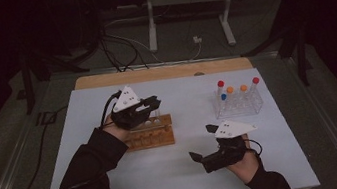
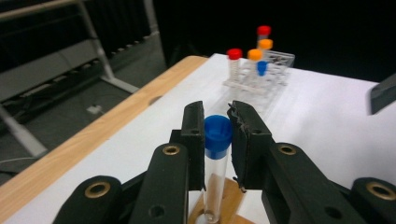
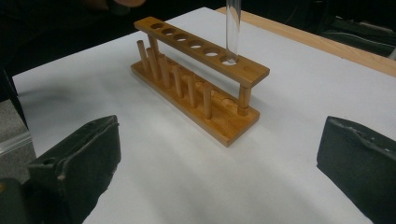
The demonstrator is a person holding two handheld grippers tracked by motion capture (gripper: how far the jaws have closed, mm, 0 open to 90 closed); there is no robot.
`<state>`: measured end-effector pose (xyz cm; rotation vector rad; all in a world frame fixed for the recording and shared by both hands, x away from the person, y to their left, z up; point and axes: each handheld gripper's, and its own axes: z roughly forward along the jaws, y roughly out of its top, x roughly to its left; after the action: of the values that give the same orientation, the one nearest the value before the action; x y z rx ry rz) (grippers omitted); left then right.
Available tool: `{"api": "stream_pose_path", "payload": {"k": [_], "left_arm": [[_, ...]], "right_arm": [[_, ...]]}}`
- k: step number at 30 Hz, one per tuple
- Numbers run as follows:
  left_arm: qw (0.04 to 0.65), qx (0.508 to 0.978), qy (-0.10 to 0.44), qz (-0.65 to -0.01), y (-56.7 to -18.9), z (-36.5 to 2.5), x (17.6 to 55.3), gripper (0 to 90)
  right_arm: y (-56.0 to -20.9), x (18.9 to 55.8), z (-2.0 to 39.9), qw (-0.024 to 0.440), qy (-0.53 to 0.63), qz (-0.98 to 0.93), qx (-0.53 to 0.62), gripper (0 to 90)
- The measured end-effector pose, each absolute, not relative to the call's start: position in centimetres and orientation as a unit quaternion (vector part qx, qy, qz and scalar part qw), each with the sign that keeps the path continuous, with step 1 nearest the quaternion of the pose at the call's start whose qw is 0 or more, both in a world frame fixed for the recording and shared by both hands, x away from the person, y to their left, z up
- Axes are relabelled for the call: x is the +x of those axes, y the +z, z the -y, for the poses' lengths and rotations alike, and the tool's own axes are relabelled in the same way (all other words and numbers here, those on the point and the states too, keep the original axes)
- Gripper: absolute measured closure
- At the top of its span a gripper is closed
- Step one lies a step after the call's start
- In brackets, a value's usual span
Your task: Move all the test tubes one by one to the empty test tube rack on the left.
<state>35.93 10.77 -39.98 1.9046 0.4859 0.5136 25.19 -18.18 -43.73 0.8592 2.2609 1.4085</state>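
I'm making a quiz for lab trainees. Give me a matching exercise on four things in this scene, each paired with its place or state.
Things:
1. left tongs
2. right tongs
3. wooden rack
4. clear rack

Place or state:
A. wide open, holding nothing
B. holds red, orange and blue capped tubes
C. shut on the blue-capped tube
D. tube's lower end sits in its end hole

Pairs: 1-C, 2-A, 3-D, 4-B
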Motion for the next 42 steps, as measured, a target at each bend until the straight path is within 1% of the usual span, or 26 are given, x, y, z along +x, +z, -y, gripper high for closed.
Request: {"api": "stream_pose_path", "payload": {"k": [1,5,14,19,23,30,33,38,42], "left_arm": [[0.524,0.796,0.221,-0.205,-40.3,-10.8,36.0,77.6],[0.532,0.79,0.208,-0.222,-41.4,-11.0,36.2,77.6],[0.52,0.798,0.193,-0.234,-43.8,-10.7,36.5,77.6],[0.528,0.791,0.188,-0.246,-44.7,-10.8,36.6,77.6],[0.524,0.793,0.187,-0.248,-45.2,-10.7,36.6,77.6],[0.52,0.795,0.184,-0.252,-45.9,-10.8,36.5,77.5],[0.522,0.793,0.185,-0.254,-46.1,-10.9,36.4,77.5],[0.525,0.79,0.185,-0.256,-46.2,-11.1,36.3,77.4],[0.524,0.792,0.178,-0.258,-46.1,-11.3,36.5,77.3]], "right_arm": [[-43.7,25.2,18.2,0.171,0.496,-0.796,0.302,0.0],[-43.7,25.2,18.4,0.171,0.496,-0.794,0.305,0.0],[-43.9,25.2,18.4,0.177,0.495,-0.793,0.307,0.0],[-43.9,25.1,18.4,0.181,0.5,-0.791,0.302,0.0],[-44.0,25.1,18.4,0.177,0.502,-0.791,0.302,0.0],[-43.8,25.0,18.4,0.184,0.509,-0.787,0.298,0.0],[-43.7,25.3,18.7,0.166,0.514,-0.786,0.3,0.0],[-43.4,25.4,19.0,0.164,0.523,-0.78,0.302,0.0],[-43.0,25.5,19.4,0.153,0.529,-0.78,0.296,0.0]]}}
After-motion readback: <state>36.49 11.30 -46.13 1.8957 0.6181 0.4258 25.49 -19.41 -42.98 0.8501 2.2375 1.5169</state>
